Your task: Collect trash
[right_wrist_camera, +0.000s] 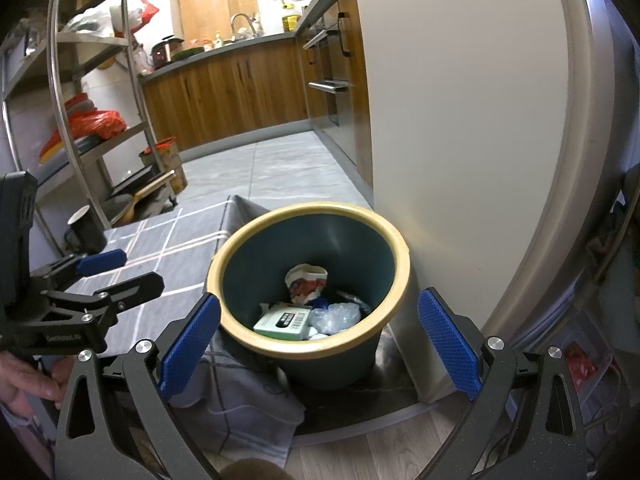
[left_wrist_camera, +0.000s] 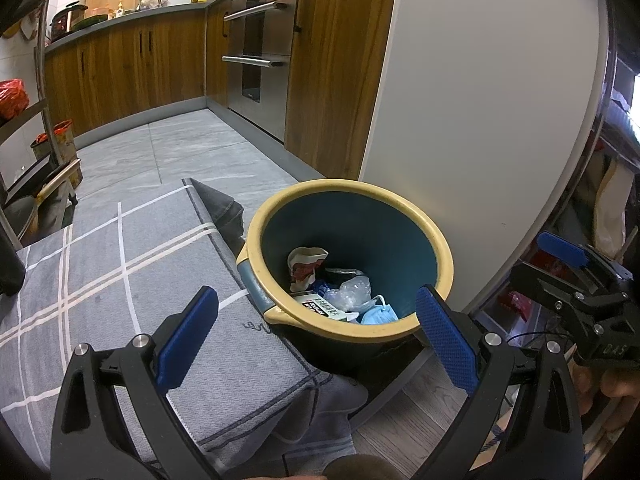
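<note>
A dark teal trash bin with a yellow rim (left_wrist_camera: pixel 256 232) stands on the floor beside a table with a grey checked cloth (left_wrist_camera: pixel 100 264). Inside lie a crumpled paper cup (left_wrist_camera: pixel 306 264), a clear plastic wrapper (left_wrist_camera: pixel 352 292), a small printed box (left_wrist_camera: pixel 322 306) and a blue face mask (left_wrist_camera: pixel 378 314). My left gripper (left_wrist_camera: pixel 316 328) is open and empty, hovering above the bin's near rim. In the right wrist view the bin (right_wrist_camera: pixel 400 256) holds the cup (right_wrist_camera: pixel 306 280), box (right_wrist_camera: pixel 284 322) and wrapper (right_wrist_camera: pixel 334 316); my right gripper (right_wrist_camera: pixel 318 338) is open and empty above it.
A white fridge side (left_wrist_camera: pixel 480 120) stands right behind the bin. Wooden kitchen cabinets (left_wrist_camera: pixel 128 68) and an oven (left_wrist_camera: pixel 260 52) line the far side of the tiled floor. A metal shelf rack (right_wrist_camera: pixel 100 120) stands at left, and a black mug (right_wrist_camera: pixel 84 232) sits on the cloth.
</note>
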{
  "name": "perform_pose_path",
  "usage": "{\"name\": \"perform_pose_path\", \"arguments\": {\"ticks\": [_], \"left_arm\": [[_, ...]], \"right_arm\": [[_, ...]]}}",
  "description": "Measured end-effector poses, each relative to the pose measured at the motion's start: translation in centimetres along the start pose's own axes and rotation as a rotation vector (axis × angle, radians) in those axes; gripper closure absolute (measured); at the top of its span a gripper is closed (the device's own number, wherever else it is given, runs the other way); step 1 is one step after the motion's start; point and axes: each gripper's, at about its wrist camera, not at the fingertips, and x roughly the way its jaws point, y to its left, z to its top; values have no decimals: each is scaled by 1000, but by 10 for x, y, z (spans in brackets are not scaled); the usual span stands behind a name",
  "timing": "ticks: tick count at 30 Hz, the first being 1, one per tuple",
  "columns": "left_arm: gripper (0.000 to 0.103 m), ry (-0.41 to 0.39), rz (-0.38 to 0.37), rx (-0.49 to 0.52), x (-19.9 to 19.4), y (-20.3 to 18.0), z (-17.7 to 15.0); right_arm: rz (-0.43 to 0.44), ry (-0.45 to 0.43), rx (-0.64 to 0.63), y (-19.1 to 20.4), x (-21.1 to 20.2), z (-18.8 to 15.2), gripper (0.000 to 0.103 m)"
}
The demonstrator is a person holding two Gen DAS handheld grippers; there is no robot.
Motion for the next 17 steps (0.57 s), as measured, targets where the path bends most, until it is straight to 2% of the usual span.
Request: {"name": "perform_pose_path", "arguments": {"ticks": [17], "left_arm": [[6, 4, -2, 9, -1, 2, -1]], "right_arm": [[0, 2, -1, -1, 0, 0, 5]]}}
